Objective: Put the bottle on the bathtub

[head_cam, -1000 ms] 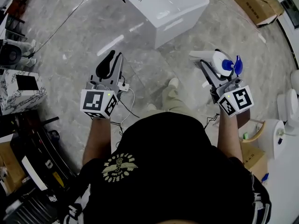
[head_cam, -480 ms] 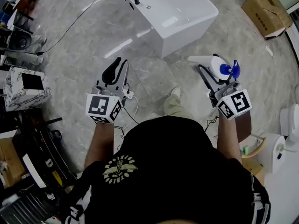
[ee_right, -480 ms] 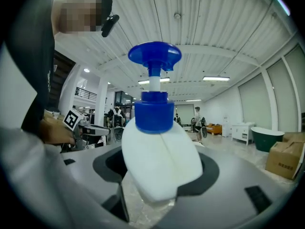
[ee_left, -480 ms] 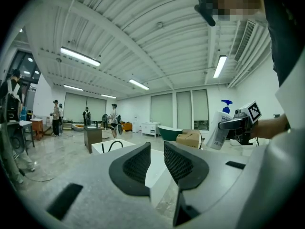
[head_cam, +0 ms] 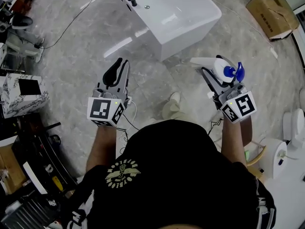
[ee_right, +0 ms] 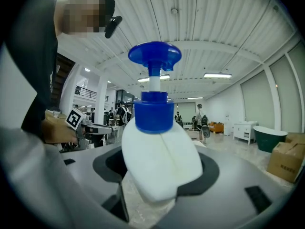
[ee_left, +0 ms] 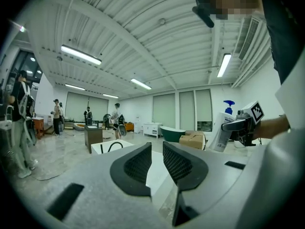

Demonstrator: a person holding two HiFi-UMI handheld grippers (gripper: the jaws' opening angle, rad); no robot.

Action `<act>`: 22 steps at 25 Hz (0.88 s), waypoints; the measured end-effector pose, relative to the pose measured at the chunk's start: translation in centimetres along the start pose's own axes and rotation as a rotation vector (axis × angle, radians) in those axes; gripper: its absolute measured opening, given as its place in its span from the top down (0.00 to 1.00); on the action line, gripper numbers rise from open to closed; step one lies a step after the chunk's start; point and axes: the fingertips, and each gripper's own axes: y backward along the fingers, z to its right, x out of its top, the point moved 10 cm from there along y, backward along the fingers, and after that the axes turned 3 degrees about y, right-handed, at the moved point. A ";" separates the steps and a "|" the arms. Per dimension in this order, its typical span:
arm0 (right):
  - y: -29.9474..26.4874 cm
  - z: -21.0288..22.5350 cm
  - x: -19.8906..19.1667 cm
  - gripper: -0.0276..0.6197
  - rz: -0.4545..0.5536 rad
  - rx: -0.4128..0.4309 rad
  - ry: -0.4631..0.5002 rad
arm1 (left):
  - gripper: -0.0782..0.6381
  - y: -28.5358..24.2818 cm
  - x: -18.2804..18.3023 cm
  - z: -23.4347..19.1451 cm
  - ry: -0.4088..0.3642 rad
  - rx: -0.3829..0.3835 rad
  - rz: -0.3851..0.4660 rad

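- Your right tool (head_cam: 213,74) clamps the white plastic bottle with blue pump (head_cam: 220,67); its label print is too small to read.
- Your left tool (head_cam: 117,71) is empty, its jaws narrowly apart.
- The white bathtub (head_cam: 188,35) lies ahead.

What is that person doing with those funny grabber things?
A person holds a gripper in each hand. The right gripper is shut on a white pump bottle with a blue top and holds it up in the air. The left gripper holds nothing, and its jaws are only a little apart. The white bathtub stands on the floor ahead. The bottle is not on it yet.
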 end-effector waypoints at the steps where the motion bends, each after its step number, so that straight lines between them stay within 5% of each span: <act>1: -0.2 0.6 -0.1 0.53 -0.005 0.002 -0.004 | 0.79 -0.7 0.1 -0.1 0.003 0.012 0.005; 13: -2.8 9.9 -0.2 0.53 -0.001 0.031 -0.022 | 0.80 -8.7 3.0 0.7 -0.016 0.086 0.031; 22: -5.0 15.1 -0.8 0.53 -0.002 0.138 -0.035 | 0.80 -10.8 5.2 2.2 -0.028 0.208 0.076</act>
